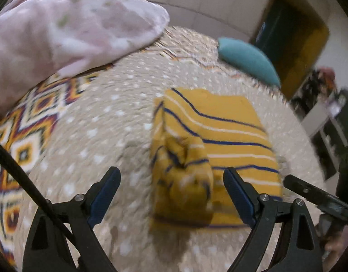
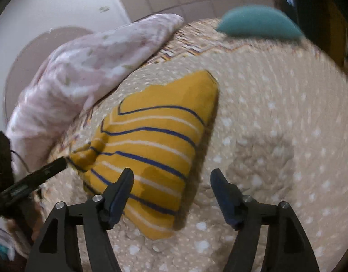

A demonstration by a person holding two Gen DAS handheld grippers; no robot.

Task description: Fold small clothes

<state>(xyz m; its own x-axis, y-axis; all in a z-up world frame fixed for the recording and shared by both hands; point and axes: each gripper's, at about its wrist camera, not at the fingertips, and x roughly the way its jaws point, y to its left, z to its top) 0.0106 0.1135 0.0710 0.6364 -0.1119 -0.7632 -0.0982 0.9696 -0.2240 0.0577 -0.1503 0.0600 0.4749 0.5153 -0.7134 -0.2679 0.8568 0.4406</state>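
Right gripper (image 2: 171, 179) is seen with jaws spread wide, nothing pinched between the pads. Yellow striped garment (image 2: 158, 140) is laid folded on the beige dotted bedspread (image 2: 276, 136); navy and white stripes are visible across it. Left finger (image 2: 120, 195) is overlapped with the garment's near edge in view; contact cannot be confirmed. Right finger (image 2: 226, 201) is positioned over bare bedspread, beside the garment. Left gripper (image 2: 37, 174) is seen at the left edge, its tip at the garment's bunched corner; grip cannot be told. A pink floral quilt (image 2: 87, 72) is heaped beyond the garment, a teal cushion (image 2: 258, 22) at the far edge. Frame is motion-blurred.
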